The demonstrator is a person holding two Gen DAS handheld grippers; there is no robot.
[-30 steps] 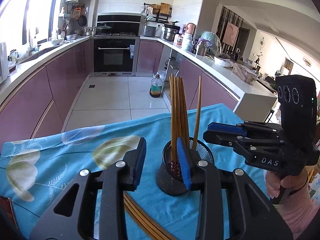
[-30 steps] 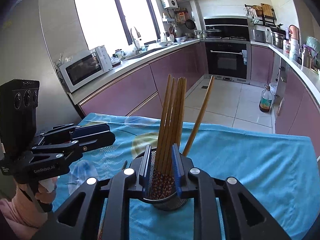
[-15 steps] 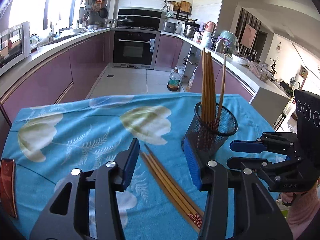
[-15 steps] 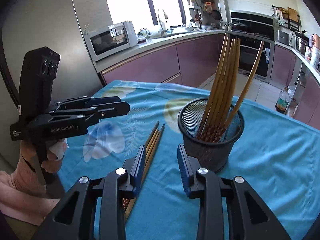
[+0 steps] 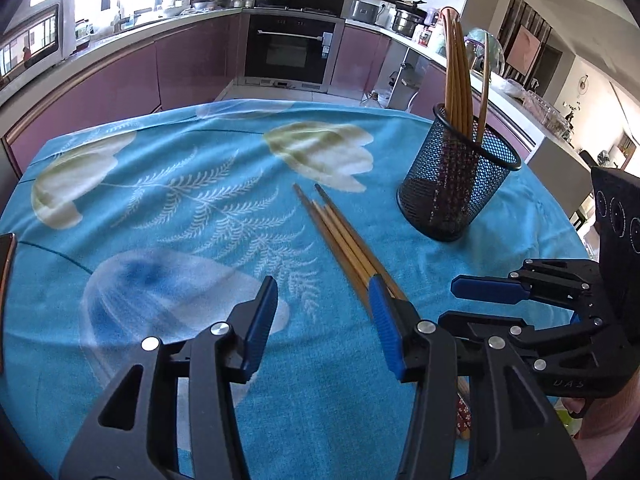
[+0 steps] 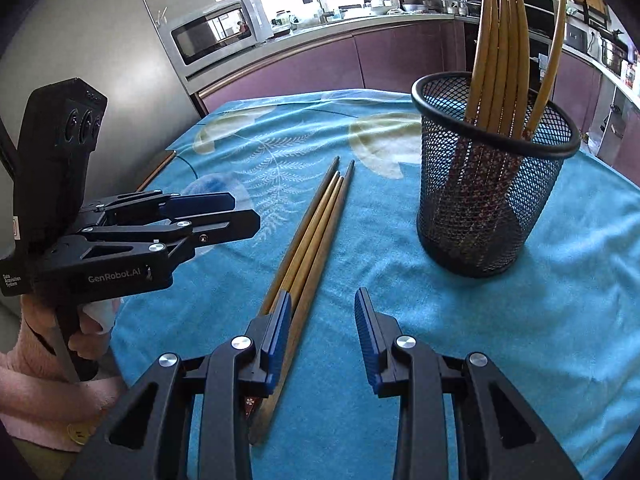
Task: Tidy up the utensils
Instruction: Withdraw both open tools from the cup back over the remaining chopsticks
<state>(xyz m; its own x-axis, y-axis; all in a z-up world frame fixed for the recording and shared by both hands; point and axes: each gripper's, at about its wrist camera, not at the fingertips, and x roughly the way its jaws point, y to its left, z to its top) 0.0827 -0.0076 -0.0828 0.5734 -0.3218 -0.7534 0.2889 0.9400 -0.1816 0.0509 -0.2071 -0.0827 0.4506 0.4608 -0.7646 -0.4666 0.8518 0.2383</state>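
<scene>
A black mesh cup (image 5: 456, 184) (image 6: 486, 196) stands on the blue floral tablecloth (image 5: 180, 200) and holds several wooden chopsticks (image 6: 500, 48). Three loose chopsticks (image 5: 344, 240) (image 6: 316, 224) lie flat side by side on the cloth, left of the cup. My left gripper (image 5: 324, 320) is open and empty, its right finger over the chopsticks' near ends. My right gripper (image 6: 322, 328) is open and empty, its left finger over the same chopsticks. Each gripper shows in the other's view: the right (image 5: 560, 312), the left (image 6: 140, 240).
A dark flat object with a reddish edge (image 5: 6, 272) lies at the table's left edge. Purple kitchen cabinets (image 5: 120, 80), an oven (image 5: 292, 52) and a microwave (image 6: 216, 32) surround the table beyond the cloth.
Both grippers have pulled back from the mesh cup and opened wider. The cup now stands farther off, and the loose chopsticks lie under the fingertips.
</scene>
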